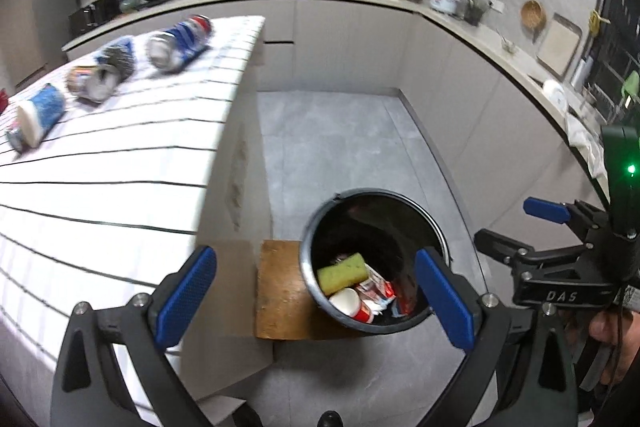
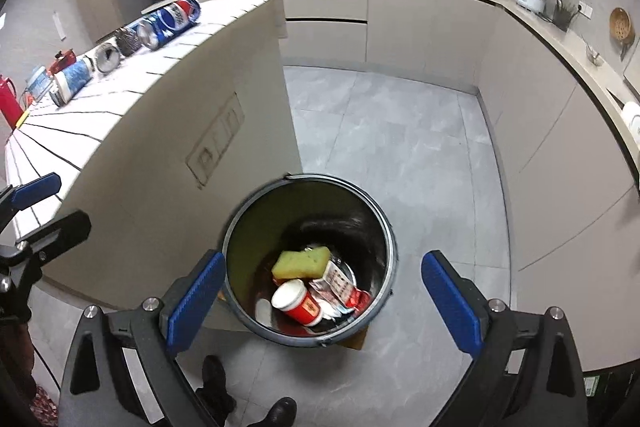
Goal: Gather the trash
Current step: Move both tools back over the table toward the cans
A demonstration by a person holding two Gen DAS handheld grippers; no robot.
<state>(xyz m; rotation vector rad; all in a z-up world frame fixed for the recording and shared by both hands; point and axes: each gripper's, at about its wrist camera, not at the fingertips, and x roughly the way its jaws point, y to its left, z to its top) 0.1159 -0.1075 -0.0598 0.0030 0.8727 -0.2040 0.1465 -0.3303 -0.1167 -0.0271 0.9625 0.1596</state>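
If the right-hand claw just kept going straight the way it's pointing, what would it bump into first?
Probably the trash bin. The right gripper is open and empty, aimed down into the bin's mouth, so it would likely meet the red paper cup or the yellow-green sponge inside. Depth is hard to judge.

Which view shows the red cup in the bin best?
The right wrist view: the cup lies near the middle of the bin, white mouth and red side both visible. In the left wrist view the cup is smaller, low against the bin wall, mostly showing its mouth.
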